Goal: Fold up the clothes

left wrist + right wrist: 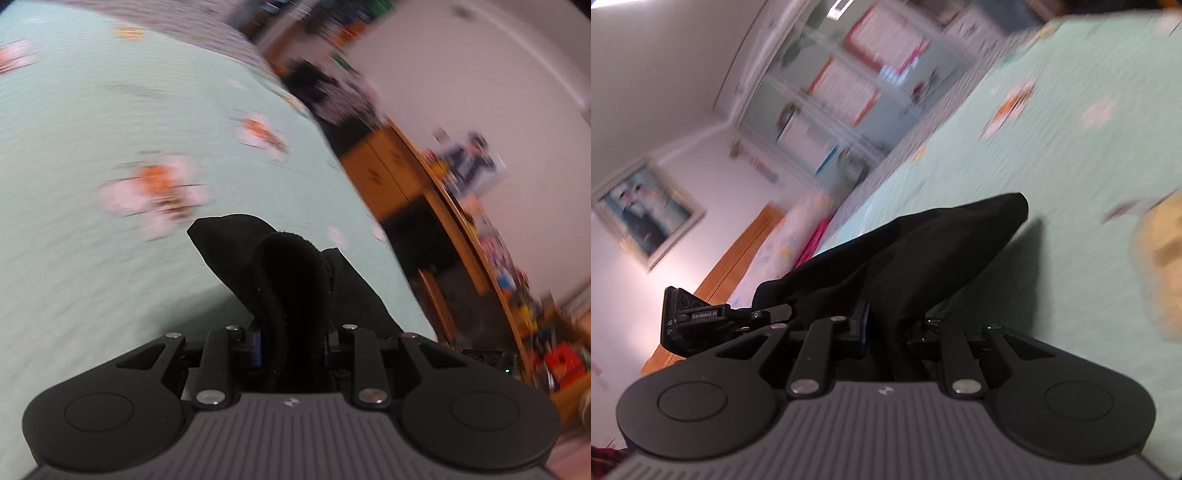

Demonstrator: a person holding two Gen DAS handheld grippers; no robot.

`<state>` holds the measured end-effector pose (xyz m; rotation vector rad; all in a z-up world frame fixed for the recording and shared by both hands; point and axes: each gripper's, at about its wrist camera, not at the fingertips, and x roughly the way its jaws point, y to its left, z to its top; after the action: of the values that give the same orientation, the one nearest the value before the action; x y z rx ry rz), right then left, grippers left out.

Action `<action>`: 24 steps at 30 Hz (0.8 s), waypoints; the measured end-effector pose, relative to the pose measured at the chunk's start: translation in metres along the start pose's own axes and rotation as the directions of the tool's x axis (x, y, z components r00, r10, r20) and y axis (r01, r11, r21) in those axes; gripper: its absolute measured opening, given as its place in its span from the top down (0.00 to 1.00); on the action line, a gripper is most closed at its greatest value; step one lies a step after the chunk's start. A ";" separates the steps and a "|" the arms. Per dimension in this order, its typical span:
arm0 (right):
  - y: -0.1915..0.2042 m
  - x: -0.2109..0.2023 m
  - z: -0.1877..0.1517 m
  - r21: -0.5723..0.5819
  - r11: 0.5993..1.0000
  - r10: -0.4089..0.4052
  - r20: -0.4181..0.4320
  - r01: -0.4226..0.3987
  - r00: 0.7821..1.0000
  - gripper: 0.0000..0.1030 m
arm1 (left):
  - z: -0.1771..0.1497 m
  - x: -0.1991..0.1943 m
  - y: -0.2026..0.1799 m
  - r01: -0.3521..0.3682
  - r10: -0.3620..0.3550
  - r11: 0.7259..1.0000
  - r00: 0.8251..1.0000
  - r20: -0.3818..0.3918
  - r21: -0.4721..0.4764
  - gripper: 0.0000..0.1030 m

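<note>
Two grippers each pinch the same black garment (295, 280), one in each wrist view. From the left wrist, the left gripper (293, 343) is closed on a thick rolled hem of the cloth, which rises between its fingers and fans out into a dark fold above the bed (92, 258). The bed's mint cover carries blurred pink and orange flower prints (155, 192). Past the bed's edge on the right stand a wooden cabinet (384, 173) and a long wooden shelf (476, 240) crowded with colourful items too blurred to name, against a pale wall. From the right wrist, the right gripper (886, 332) is clamped on another bunch of the garment (923, 258), which stretches away from its fingers and tapers to a rounded end just above the mint cover (1052, 147), casting a shadow beside it. The other gripper's black body shows at the left of this view, at the far side of the cloth. A yellowish blurred object (1163, 266) lies on the bed at the right. Behind are a framed picture (646, 218) on the wall and a pale cupboard with glass doors (842, 92)
</note>
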<state>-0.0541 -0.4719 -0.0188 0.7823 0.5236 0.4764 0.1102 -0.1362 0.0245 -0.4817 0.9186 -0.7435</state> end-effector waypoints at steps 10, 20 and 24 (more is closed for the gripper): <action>-0.037 -0.092 0.101 -0.080 0.959 -0.244 0.248 0.270 0.938 0.81 | 0.076 0.160 -0.120 0.112 -0.097 0.976 0.991 -0.091 0.186 0.73; -0.140 -0.069 0.180 -0.136 0.936 -0.321 0.045 0.324 0.946 0.79 | 0.030 0.206 -0.084 -0.033 0.038 0.998 0.992 -0.119 0.044 0.72; -0.178 -0.047 0.170 -0.141 0.891 -0.442 -0.046 0.432 0.896 0.66 | 0.015 0.226 -0.053 -0.117 0.114 0.993 0.982 -0.148 -0.013 0.67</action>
<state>0.0487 -0.6992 -0.0400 0.5016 0.7133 0.1168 0.1918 -0.3402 -0.0531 -0.3929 1.0847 -0.6697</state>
